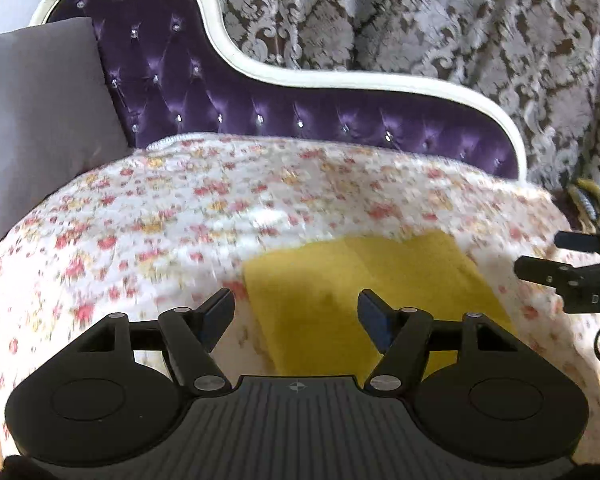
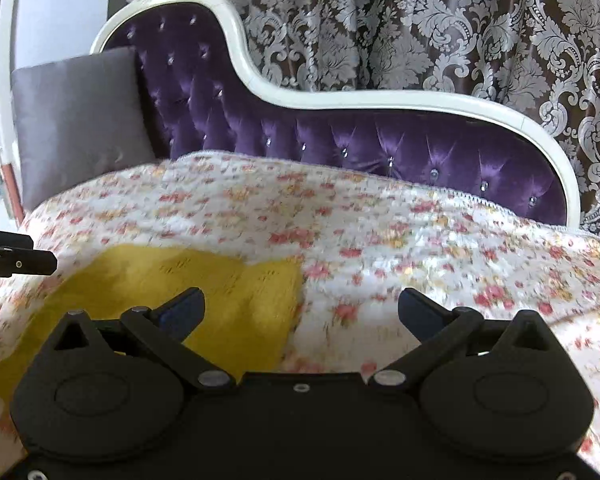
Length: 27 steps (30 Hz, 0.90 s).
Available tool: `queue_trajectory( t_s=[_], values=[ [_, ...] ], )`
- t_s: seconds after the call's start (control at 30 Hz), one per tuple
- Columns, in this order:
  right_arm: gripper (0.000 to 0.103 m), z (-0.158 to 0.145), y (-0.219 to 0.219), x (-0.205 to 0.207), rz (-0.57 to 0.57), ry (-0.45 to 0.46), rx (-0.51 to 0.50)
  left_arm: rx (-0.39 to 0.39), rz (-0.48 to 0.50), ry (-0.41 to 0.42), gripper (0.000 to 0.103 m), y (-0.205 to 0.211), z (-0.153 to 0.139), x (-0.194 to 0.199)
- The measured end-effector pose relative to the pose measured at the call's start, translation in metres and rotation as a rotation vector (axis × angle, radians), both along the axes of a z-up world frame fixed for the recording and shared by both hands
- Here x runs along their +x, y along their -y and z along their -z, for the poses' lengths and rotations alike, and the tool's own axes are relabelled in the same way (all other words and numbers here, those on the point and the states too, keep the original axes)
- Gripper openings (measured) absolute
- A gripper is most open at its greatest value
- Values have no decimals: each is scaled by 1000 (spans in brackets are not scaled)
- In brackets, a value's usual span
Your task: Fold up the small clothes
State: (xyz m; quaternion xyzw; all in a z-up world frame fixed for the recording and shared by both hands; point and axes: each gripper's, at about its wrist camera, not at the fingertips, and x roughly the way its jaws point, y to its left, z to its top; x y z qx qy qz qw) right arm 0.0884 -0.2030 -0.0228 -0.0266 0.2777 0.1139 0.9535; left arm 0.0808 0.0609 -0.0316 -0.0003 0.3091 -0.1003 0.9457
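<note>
Left wrist view: patterned curtain point(image 1: 480, 40), brown ground with pale grey damask leaves, filling the whole backdrop. Chaise sofa point(image 1: 300, 120), purple tufted upholstery with small crystal buttons, curved cream-white frame running along its back. Floral blanket point(image 1: 160, 208), white with pink and yellow flowers, spread over the seat and blurred in both views. Grey cushion point(image 1: 40, 112), leaning against the tall end of the sofa at the left. Yellow cloth point(image 1: 360, 292), a small garment lying flat on the blanket as a roughly rectangular folded shape, toward the near edge of the seat. Left gripper point(image 1: 296, 312), black, jaws standing apart with nothing between them, hanging over the near left part of the yellow cloth; whether the pads touch the fabric cannot be told. Right gripper point(image 1: 572, 276), seen at the right edge of this view, just past the right side of the cloth. Right wrist view: same sofa point(image 2: 340, 140), curtain point(image 2: 460, 20), cushion point(image 2: 76, 120) and blanket point(image 2: 420, 240); yellow cloth point(image 2: 172, 280) at lower left; right gripper point(image 2: 300, 312), jaws wide apart and empty, one finger over the cloth's right edge, the other over bare blanket; left gripper point(image 2: 16, 262) showing at the left edge.
</note>
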Motion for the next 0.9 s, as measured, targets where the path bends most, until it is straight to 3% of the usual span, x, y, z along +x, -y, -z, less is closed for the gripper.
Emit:
queue_trajectory(
  t_s=[0.13,0.33,0.4,0.5,0.6,0.73,0.9],
  values=[
    [102,16,-15,-16,-35,-74,-57,76,53,-36,67,17,16,-24],
    [102,43,-32,-42,-85,-186,-159,64,35,-119,67,14,39,-41],
    [102,38,-29,-51,-69,-175,-134,64,12,-96,67,14,34,-48],
    [102,26,-21,-63,-20,-146,-104,130,-60,-40,67,20,21,-59],
    [102,12,-14,-75,-8,-125,-16,199,-142,3,67,28,7,-72],
    [102,-4,-5,-88,20,-115,100,241,-167,9,67,38,-9,-87],
    [102,-22,-4,-108,88,-113,171,152,-120,7,67,38,-24,-107]
  ],
)
